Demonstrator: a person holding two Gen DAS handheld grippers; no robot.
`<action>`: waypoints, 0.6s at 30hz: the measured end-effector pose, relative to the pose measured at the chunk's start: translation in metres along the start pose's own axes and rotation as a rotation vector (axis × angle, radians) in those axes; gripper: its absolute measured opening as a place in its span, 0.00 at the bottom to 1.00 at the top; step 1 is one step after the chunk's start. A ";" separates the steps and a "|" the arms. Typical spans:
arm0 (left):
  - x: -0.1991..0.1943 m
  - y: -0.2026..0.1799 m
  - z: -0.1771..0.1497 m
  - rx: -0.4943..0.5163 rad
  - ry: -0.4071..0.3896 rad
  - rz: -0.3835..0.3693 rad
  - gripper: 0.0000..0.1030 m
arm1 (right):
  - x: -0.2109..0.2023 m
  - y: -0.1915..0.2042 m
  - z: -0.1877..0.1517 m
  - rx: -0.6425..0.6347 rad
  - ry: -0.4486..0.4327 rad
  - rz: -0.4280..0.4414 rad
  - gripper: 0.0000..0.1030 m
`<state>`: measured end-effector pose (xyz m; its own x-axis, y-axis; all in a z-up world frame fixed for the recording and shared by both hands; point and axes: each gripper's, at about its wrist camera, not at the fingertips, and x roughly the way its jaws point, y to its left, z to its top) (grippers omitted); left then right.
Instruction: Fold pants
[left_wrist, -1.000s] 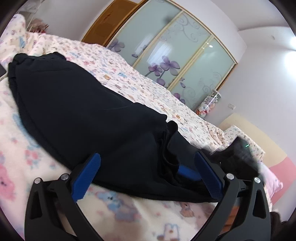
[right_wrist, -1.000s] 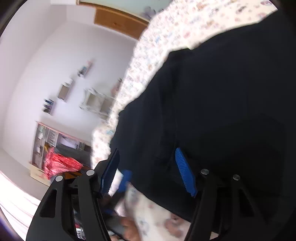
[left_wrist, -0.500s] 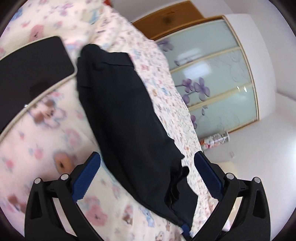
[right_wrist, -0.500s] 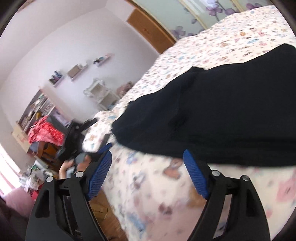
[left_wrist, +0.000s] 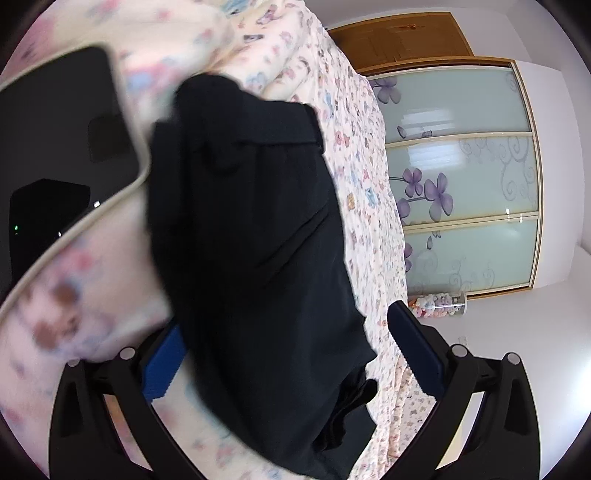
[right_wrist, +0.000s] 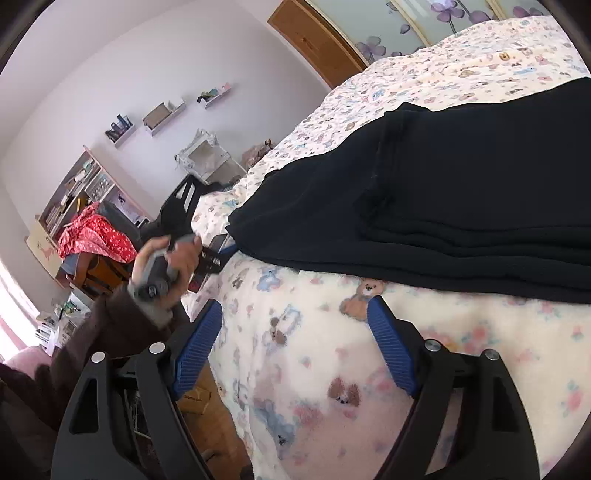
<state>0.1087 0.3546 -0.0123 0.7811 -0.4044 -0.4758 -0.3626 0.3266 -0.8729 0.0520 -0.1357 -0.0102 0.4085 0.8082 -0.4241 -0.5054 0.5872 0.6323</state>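
Black pants lie lengthwise on a bed with a floral bear-print blanket, the waistband at the far end. My left gripper is open, its blue pads on either side of the near end of the pants, which passes between them. In the right wrist view the pants lie in stacked layers on the blanket. My right gripper is open and empty, above bare blanket, short of the pants' edge. The left hand with its gripper shows at the pants' left corner.
A dark tablet-like slab with a pale rim lies on the bed left of the pants. Sliding wardrobe doors with purple flowers stand behind. Shelves, a chair with red cloth and the bed's edge are at left.
My left gripper has swung to look along the pants and moved in over their near end. My right gripper has let go, pulled back off the pants and now hovers over blanket.
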 end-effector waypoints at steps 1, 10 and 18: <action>-0.002 -0.006 0.000 0.022 -0.002 -0.015 0.98 | 0.000 0.001 -0.001 -0.005 0.002 -0.002 0.81; 0.012 -0.025 -0.008 0.144 -0.008 0.112 0.82 | 0.000 -0.001 -0.003 -0.012 0.000 -0.008 0.82; 0.020 -0.003 0.007 -0.064 -0.022 0.176 0.51 | -0.001 0.000 -0.003 -0.022 -0.008 -0.009 0.82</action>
<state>0.1290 0.3520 -0.0180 0.7136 -0.3269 -0.6197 -0.5257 0.3348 -0.7820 0.0496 -0.1364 -0.0115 0.4192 0.8029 -0.4239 -0.5183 0.5950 0.6143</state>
